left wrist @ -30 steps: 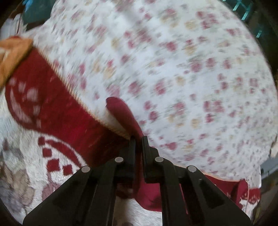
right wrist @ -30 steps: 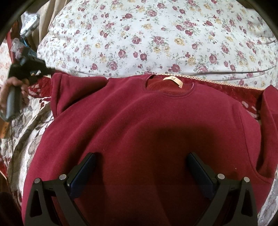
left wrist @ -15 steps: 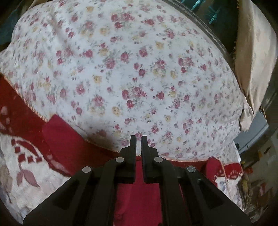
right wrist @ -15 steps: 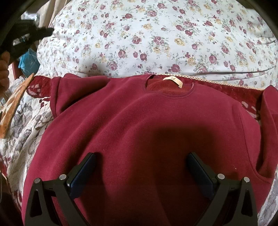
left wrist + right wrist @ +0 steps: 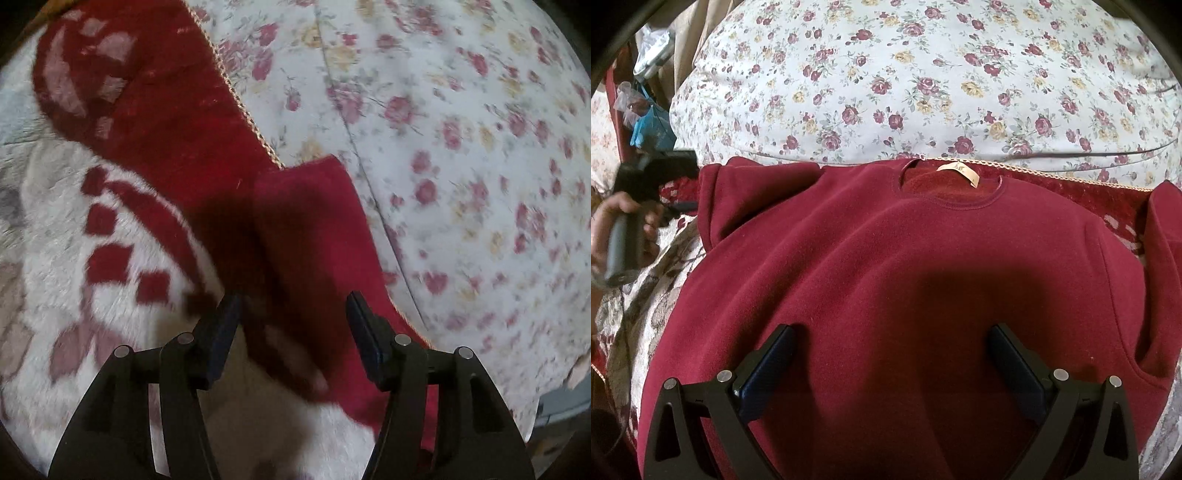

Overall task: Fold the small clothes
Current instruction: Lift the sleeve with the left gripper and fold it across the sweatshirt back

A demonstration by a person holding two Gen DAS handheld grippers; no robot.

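**Left sleeve lined up for the first fold**

Bedding fills both views: a patterned red-and-cream blanket (image 5: 110, 295) is the work surface, with a big floral pillow (image 5: 923, 81) lying along its far edge. Spread flat on the blanket, front up and neck towards the pillow, is the maroon sweatshirt (image 5: 886, 266), its collar label (image 5: 958, 171) showing and both sleeves out to the sides.

The right gripper (image 5: 892, 354) hangs above the lower chest of the sweatshirt with its jaws spread wide and nothing between them; whether the pads touch the fabric cannot be told.

At the far left of the right wrist view a hand (image 5: 624, 221) holds the left gripper (image 5: 293, 321) by its handle, just beside the left sleeve (image 5: 314, 229). The jaws have just been opening and now stand moderately wide, tilted down over the sleeve. The cloth lies under the gap between the pads and none is pinched.

By my reading, the garment is laid out and the sleeve fold is starting. The next move calls for lowering the left gripper onto the sleeve near its cuff, closing on one layer only, not the blanket pile, then carrying it across the chest.
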